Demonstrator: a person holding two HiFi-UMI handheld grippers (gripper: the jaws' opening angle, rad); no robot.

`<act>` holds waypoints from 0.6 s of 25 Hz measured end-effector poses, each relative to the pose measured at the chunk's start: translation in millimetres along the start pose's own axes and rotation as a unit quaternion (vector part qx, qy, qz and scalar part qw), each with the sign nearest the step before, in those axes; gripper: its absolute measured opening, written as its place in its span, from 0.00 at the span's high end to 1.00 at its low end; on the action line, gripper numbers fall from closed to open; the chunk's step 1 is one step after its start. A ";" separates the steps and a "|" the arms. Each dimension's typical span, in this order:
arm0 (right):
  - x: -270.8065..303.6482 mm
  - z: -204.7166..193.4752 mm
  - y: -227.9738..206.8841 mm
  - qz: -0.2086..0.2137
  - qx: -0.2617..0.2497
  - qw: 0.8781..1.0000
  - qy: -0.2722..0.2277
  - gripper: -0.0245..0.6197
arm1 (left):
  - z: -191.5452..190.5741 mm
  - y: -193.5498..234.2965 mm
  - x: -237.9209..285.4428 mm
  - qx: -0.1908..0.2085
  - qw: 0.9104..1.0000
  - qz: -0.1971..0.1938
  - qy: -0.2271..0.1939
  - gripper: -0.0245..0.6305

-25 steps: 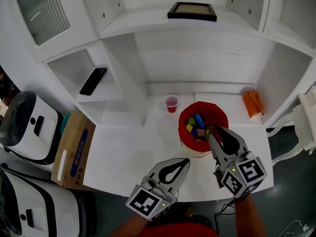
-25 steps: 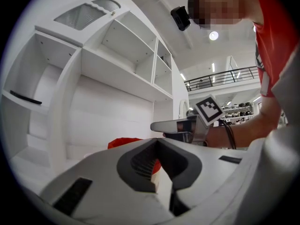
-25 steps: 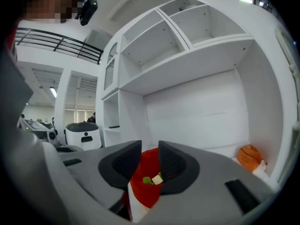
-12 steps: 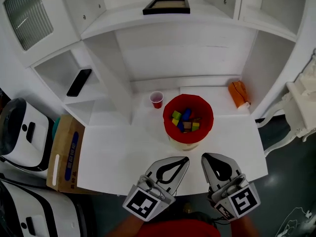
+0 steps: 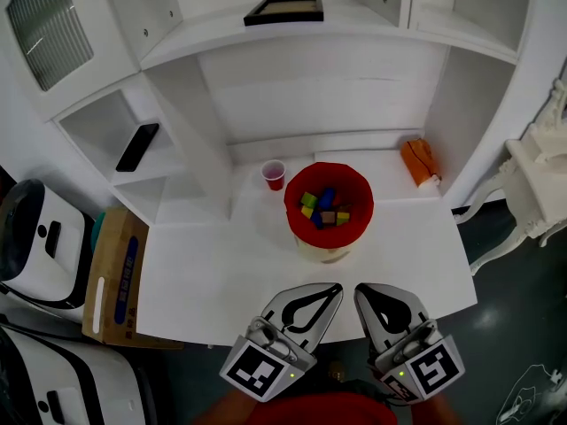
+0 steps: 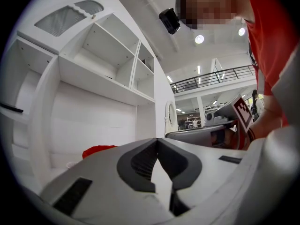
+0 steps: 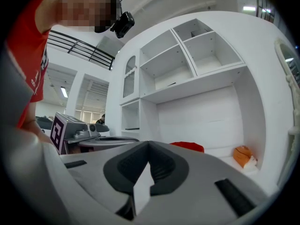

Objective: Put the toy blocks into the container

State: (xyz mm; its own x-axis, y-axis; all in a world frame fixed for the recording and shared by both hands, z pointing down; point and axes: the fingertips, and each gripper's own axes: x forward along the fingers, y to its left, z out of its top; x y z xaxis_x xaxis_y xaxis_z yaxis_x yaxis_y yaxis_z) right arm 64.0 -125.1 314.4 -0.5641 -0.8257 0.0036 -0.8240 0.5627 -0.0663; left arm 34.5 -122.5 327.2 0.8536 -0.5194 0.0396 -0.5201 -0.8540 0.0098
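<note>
- Head view, blocks [image 5: 322, 209]: a small heap of mixed colours (yellow, green, blue, red, brown) lies inside the container [image 5: 293, 204], just above frame centre. No block shows loose on the bench [image 5: 204, 273].
- Blocks, handling (judged): small, stiff and light, with flat faces and hard edges. They are neither fragile nor likely to deform. Smooth sides may slip in a light pinch.
- Blocks, grip point (judged): take one across two opposite flat faces, near its middle. Choose a block on top of the heap rather than a wedged one.
- Container: red, round and open-topped, with a paler base. It stands on the bench at frame centre, so entry is from above.
- Left gripper [image 5: 331, 289]: at the lower centre, well short of the container. Its own view shows the jaws closed tip to tip with nothing between them.
- Right gripper [image 5: 362, 290]: just beside the left one, to its right. Its jaws are likewise closed and empty, and the container shows red beyond them [image 7: 187, 146].
- Cup [image 5: 274, 174]: small and red, just left of the container and apart from it.
- Orange thing [image 5: 418, 162]: lies on the bench to the right of the container, kind unclear.
- Status (judged): every block visible is already in the container.
</note>
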 end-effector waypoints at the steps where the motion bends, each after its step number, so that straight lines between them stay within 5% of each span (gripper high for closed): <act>1: -0.9 -0.8 0.8 0.001 0.003 1.000 0.001 0.95 | 0.0 -1.5 -0.2 0.001 1.000 -0.001 0.000 0.94; 15: -2.3 -2.3 11.8 0.013 -0.006 1.000 0.003 0.95 | -2.0 -6.5 -4.0 0.001 1.000 -0.002 0.001 0.94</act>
State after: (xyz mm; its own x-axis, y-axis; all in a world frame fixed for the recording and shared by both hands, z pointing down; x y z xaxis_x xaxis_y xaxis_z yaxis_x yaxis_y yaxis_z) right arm 55.5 -116.4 315.9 -0.5848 -0.8111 0.0078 -0.8102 0.5836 -0.0543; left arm 34.4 -114.8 329.0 0.8559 -0.5156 0.0415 -0.5163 -0.8564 0.0085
